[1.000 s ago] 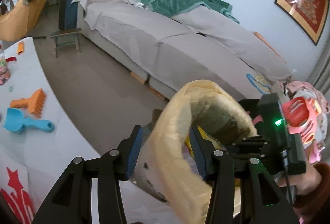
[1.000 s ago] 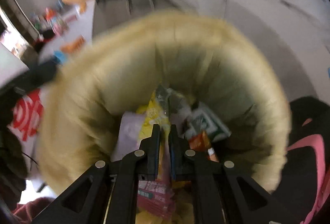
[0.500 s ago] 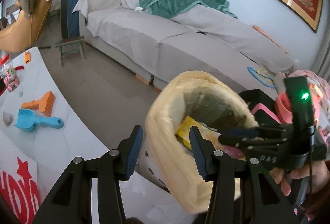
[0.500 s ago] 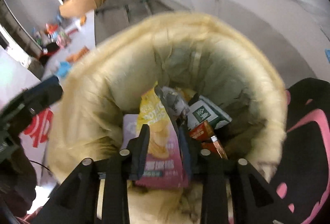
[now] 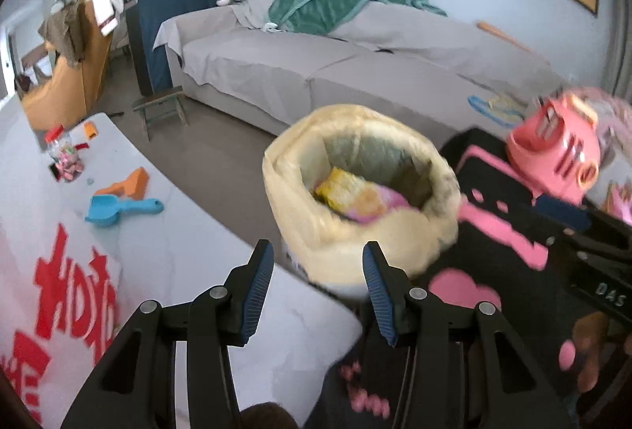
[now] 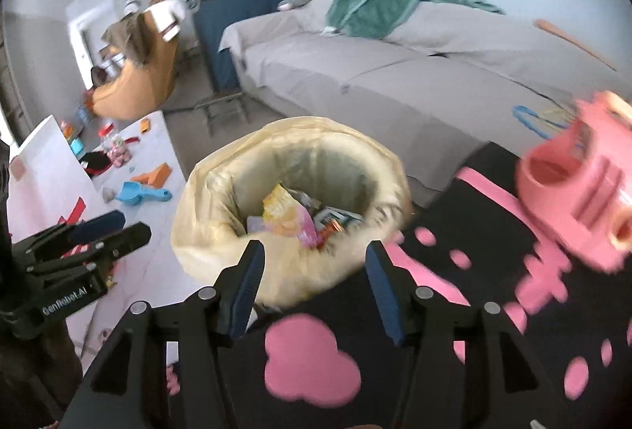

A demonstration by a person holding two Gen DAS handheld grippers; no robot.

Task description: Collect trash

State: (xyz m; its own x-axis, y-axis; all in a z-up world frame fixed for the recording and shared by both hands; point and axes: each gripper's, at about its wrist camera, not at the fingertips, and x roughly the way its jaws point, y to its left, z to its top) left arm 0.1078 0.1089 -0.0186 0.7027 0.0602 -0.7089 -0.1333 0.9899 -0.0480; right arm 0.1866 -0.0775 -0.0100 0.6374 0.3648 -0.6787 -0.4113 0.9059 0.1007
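Worktop [image 5: 189, 263] at left: blue scoop [image 5: 118, 209], orange toy [image 5: 132, 184], candy jar [image 5: 65, 160], red-lettered sheet [image 5: 75, 294]; no loose wrapper visible among them, though far items too small to tell. Left gripper [image 5: 318, 281] over worktop edge, jaws spread, nothing between. Centre: bin [image 6: 213, 200] with yellow liner, just beside worktop, holding snack packet [image 6: 290, 217] on top of other wrappers. Right gripper [image 6: 312, 281] above near rim, jaws just been opening, now spread and empty, packet lying loose inside. Judged step: drop finished, hands clear of bin. Next move likely needs a search of worktop for remaining trash, then a pinch on a thin edge.
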